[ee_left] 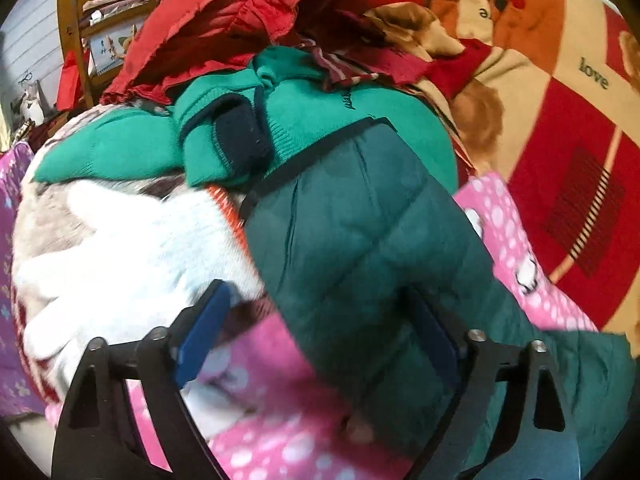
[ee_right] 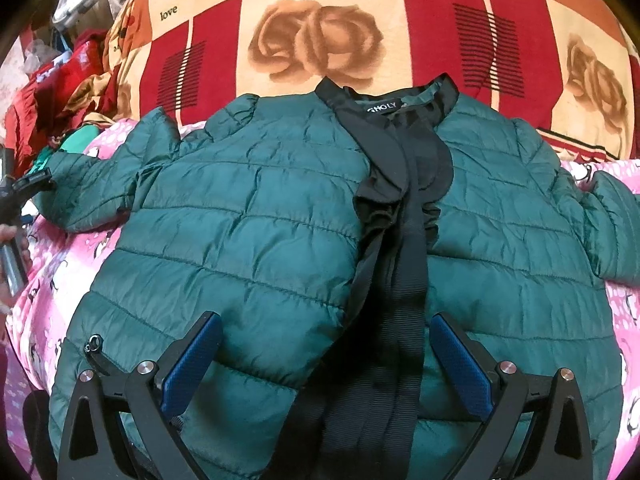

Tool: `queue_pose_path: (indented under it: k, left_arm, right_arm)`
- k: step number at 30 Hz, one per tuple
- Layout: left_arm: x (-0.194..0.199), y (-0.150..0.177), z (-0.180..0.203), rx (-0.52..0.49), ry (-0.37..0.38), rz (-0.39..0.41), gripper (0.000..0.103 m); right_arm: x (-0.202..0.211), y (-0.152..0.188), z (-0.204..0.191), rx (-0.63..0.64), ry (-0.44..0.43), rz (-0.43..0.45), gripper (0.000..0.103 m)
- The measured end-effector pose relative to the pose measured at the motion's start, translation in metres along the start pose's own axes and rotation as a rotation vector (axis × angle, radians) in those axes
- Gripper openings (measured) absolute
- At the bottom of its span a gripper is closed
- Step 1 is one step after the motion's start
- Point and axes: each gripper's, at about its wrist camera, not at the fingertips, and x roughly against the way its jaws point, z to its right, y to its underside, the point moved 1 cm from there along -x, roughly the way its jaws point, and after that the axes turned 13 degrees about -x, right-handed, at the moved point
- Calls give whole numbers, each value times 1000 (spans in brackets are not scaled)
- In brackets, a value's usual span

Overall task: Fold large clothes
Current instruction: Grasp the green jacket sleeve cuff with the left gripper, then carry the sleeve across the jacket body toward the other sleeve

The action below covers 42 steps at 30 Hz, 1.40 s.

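A dark green quilted jacket (ee_right: 260, 216) with black trim lies front up on a pink dotted sheet (ee_right: 52, 272), collar toward the far side. My right gripper (ee_right: 326, 334) is open, its blue pads spread over the jacket's lower front by the black placket. In the left wrist view my left gripper (ee_left: 320, 308) is open, hovering over the jacket's left sleeve (ee_left: 360, 232), with the sleeve between its fingers. The left gripper also shows at the left edge of the right wrist view (ee_right: 28, 184), by the sleeve cuff.
A green knit sweater (ee_left: 248, 128), a white fluffy garment (ee_left: 120, 240) and red clothes (ee_left: 224, 16) are piled beyond the sleeve. A red and cream rose-patterned blanket (ee_right: 320, 40) lies behind the jacket. A wooden chair (ee_left: 76, 32) stands far left.
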Motion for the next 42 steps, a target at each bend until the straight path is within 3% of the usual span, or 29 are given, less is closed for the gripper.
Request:
queue_pose_path:
  k: [1, 3, 4, 5, 7, 13, 18, 28, 34, 42]
  left_arm:
    - [-2, -3, 2, -14, -9, 18, 87]
    - [-2, -8, 6, -46, -14, 49, 71]
    - [-4, -10, 8, -61, 9, 50, 41]
    - [-6, -11, 9, -65, 28, 36, 22]
    - [-3, -10, 4, -43, 74, 20, 14]
    - [51, 1, 6, -76, 238, 96, 11]
    - [100, 16, 23, -108, 379, 113, 11]
    - [175, 43, 100, -263, 441, 141, 10]
    - [216, 57, 156, -402, 459, 175, 10]
    - [244, 76, 234, -516, 548, 164, 10]
  right_arm:
    - [0, 0, 0, 0, 1, -1, 103]
    - [-1, 0, 1, 3, 1, -3, 103]
    - [-1, 0, 2, 3, 0, -2, 103]
    - [-1, 0, 2, 2, 0, 0, 103]
    - [1, -2, 6, -4, -2, 6, 103]
    - [13, -5, 25, -7, 3, 33, 103]
    - [28, -9, 51, -23, 7, 73, 103]
    - [34, -18, 89, -62, 21, 140, 103]
    - [25, -17, 113, -114, 4, 113, 103]
    - [36, -25, 152, -191, 34, 139, 103]
